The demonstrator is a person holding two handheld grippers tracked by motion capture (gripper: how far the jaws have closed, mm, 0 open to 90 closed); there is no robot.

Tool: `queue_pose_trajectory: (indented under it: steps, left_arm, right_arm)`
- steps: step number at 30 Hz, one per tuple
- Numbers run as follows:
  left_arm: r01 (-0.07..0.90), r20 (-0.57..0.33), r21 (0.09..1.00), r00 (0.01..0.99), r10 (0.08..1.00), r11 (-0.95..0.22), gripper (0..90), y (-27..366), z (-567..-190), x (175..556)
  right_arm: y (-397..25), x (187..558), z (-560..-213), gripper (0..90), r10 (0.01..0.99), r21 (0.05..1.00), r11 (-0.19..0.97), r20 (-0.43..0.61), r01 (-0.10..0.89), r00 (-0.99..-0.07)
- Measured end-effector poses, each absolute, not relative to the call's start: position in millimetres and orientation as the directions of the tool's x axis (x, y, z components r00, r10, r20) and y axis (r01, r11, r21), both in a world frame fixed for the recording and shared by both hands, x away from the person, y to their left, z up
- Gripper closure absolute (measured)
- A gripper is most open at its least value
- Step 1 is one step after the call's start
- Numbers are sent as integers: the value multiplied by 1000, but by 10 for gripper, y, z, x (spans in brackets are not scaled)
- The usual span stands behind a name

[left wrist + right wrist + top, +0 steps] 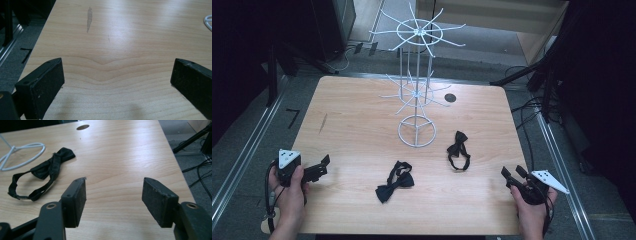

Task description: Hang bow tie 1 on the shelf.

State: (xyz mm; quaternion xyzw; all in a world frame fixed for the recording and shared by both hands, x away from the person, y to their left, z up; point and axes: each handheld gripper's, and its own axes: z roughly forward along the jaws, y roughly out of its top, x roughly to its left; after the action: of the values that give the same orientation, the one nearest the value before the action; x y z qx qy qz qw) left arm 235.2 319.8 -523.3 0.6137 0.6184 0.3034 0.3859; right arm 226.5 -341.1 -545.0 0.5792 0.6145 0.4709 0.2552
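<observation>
Two black bow ties lie on the wooden table [352, 115]. One bow tie [395, 181] is at the front centre; the other bow tie [458, 149] [42, 172], with its strap looped, lies right of it. A white wire display stand [417, 75] with hooked arms rises at the table's middle, its ring base [22, 155] beside the right tie. My left gripper [321, 167] [117, 82] is open at the front left over bare wood. My right gripper [513, 174] [113, 197] is open at the front right, empty, a short way from the right tie.
A round cable hole [450, 98] [83, 127] sits in the table's far right part. A dark streak [89, 18] marks the wood ahead of the left gripper. Cables [532, 110] and black stands [522, 75] crowd the floor to the right.
</observation>
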Motion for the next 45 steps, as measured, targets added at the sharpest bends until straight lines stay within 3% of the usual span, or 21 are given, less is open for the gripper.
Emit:
queue_pose_trajectory:
  steps: [22, 45]
  left_arm:
    - [528, -97, 848, 57, 994, 52, 0, 3187, -5229, 2353]
    - [525, -95, 850, 61, 994, 49, 0, 3185, -5230, 2352]
  right_arm:
    - [-2576, 2341, -5131, 450, 916, 883, 37, 157, 467, -369]
    - [-2050, 2443, -4853, 459, 866, 884, 67, 179, 462, -467]
